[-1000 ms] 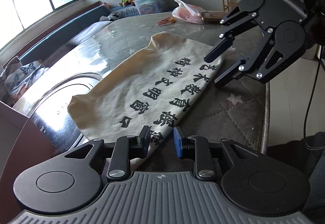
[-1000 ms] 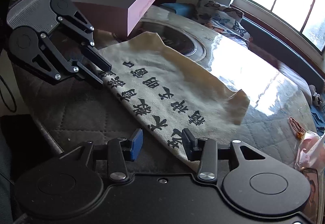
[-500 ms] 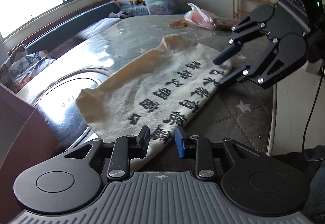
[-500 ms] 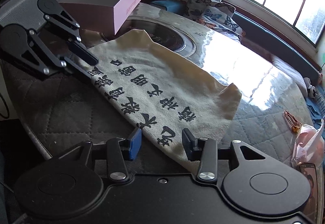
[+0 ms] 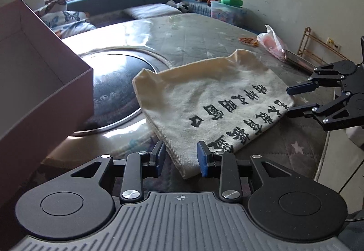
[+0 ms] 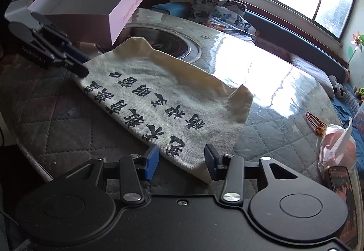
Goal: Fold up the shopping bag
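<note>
Our left gripper (image 5: 179,157) and right gripper (image 6: 180,163) stand part-open, gripping nothing; each straddles a near corner of the shopping bag (image 5: 211,103); soft, light canvas, so we'd pinch the corners.

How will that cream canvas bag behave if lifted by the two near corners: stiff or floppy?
Likely floppy: the canvas bag already lies rumpled, with its far edge curled up, so the middle would probably sag. Probably light, as it looks flat and empty. The coarse weave should grip well between the left gripper and right gripper, each open around a corner.
</note>
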